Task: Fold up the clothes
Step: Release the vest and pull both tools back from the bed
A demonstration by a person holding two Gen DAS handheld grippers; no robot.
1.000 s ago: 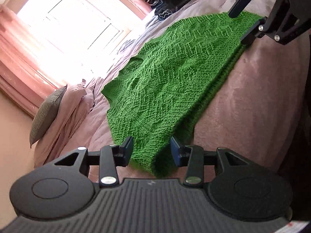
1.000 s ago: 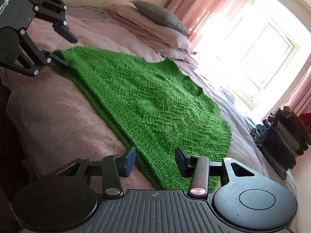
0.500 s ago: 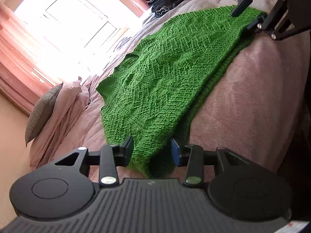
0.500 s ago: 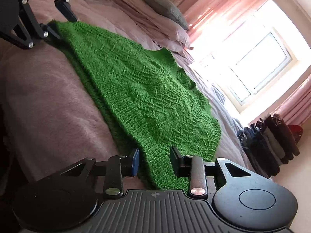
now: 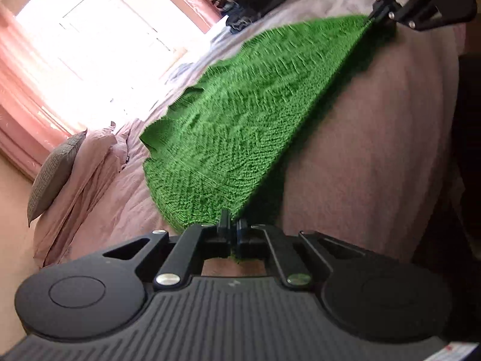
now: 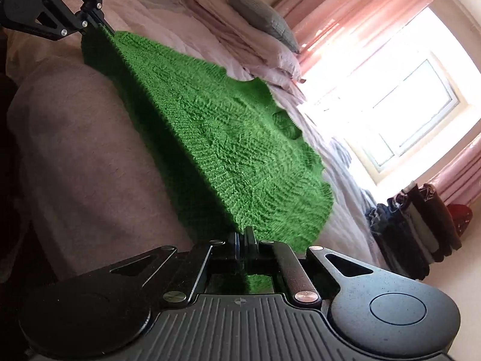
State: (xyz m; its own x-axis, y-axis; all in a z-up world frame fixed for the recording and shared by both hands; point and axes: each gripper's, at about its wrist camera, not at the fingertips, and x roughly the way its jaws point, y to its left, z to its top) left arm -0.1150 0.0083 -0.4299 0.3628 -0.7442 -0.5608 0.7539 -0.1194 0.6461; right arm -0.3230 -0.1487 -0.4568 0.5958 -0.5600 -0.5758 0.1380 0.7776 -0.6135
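Observation:
A green knitted sweater (image 5: 240,126) lies spread on a pink-grey bed (image 5: 375,150). My left gripper (image 5: 232,225) is shut on one corner of its near hem. In the right wrist view the same sweater (image 6: 228,156) runs away from my right gripper (image 6: 243,236), which is shut on the other hem corner. The hem is pulled taut and lifted between the two grippers, casting a dark shadow on the bed. Each gripper shows in the other's view, the right gripper (image 5: 374,18) at top right and the left gripper (image 6: 100,25) at top left.
Pillows, one grey (image 5: 54,174), are stacked at the head of the bed (image 6: 258,15). A bright window with pink curtains (image 6: 390,114) lies beyond. Dark folded clothes (image 6: 412,228) are piled on the far side of the bed. The bed edge (image 6: 18,162) drops off beside the hem.
Both grippers went from open around the hem corners to shut on them. The hem has come up off the bed and is stretched straight between them.

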